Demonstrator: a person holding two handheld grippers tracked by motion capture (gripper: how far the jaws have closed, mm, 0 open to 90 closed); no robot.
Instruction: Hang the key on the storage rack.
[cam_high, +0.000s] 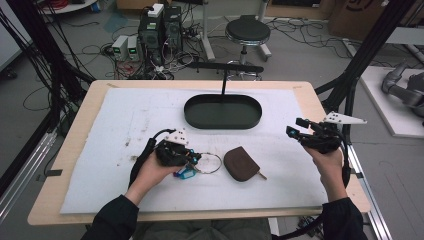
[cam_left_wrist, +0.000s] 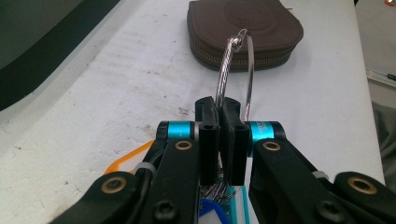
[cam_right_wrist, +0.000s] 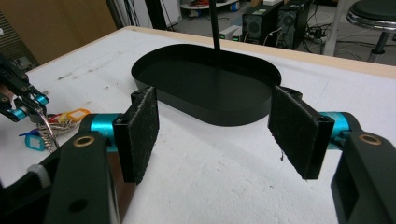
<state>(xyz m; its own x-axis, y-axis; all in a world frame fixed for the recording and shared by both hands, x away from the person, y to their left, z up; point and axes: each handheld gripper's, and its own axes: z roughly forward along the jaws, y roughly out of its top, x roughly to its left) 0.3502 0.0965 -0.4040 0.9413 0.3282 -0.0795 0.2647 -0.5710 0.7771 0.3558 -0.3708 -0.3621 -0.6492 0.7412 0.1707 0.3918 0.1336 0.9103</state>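
Jaws of left gripper are clamped tight on thin silver wire key ring, w/ blue and orange plastic tags hanging, near-left on white mat, just left of brown zipped leather pouch; right gripper spread wide, nothing between, far right, facing black oval tray

Grey floor strewn with black cables. A round black stool stands beyond the wooden table. Computer towers sit left of it.
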